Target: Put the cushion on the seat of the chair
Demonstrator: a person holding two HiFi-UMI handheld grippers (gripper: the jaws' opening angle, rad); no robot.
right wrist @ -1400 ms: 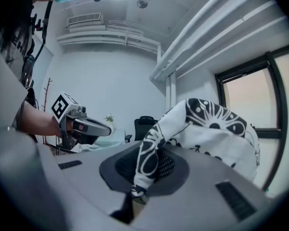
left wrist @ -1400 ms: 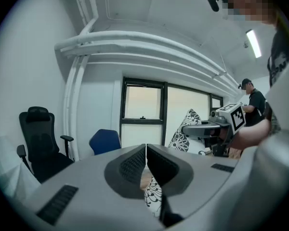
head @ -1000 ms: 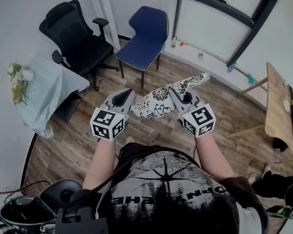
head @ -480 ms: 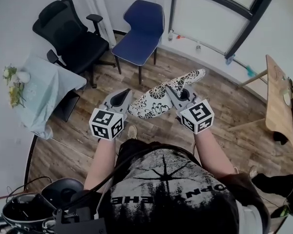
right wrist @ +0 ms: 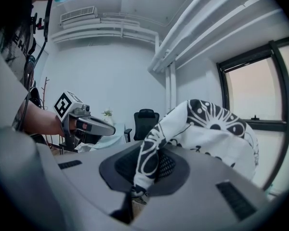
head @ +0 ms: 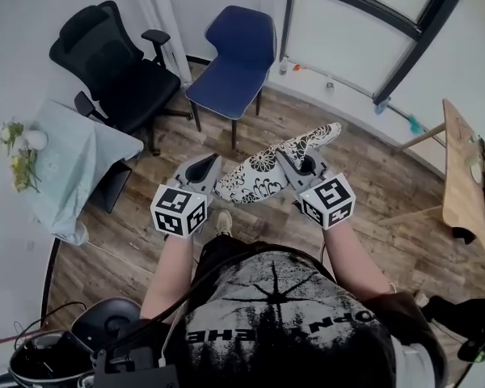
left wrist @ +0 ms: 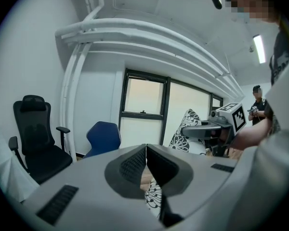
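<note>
1. Head view, looking down: holding the cushion [head: 263, 176] up in mid-air, slung between the left gripper [head: 212, 165] at its near-left end and the right gripper [head: 287, 155] partway along its upper edge. Well apart from the blue chair [head: 230, 71] straight ahead, and just as far from the black office chair [head: 117, 71] beside it. Not yet on any seat. Looks like the carry-over step, with the blue one the likelier target, though hard to call for certain. Reads as soft, light and floppy, drooping a little between the two holds. Nothing fragile here, but likely to fold or slip if pinched by the loose cover alone. Best taken by the edge or seam at opposite ends, much as now.

2. Left gripper view: jaws brought together, tips meeting, with a sliver of patterned fabric [left wrist: 153, 198] nipped low between them. A thin bite, by the look of it. Rest of the cushion off to the right, rising toward the other gripper.

3. Right gripper view: jaws clamped on a fold of the cover, bunched tight between the pads [right wrist: 169, 166]. Bulk of the cushion ballooning up and to the right, beyond the jaw tips.
</note>
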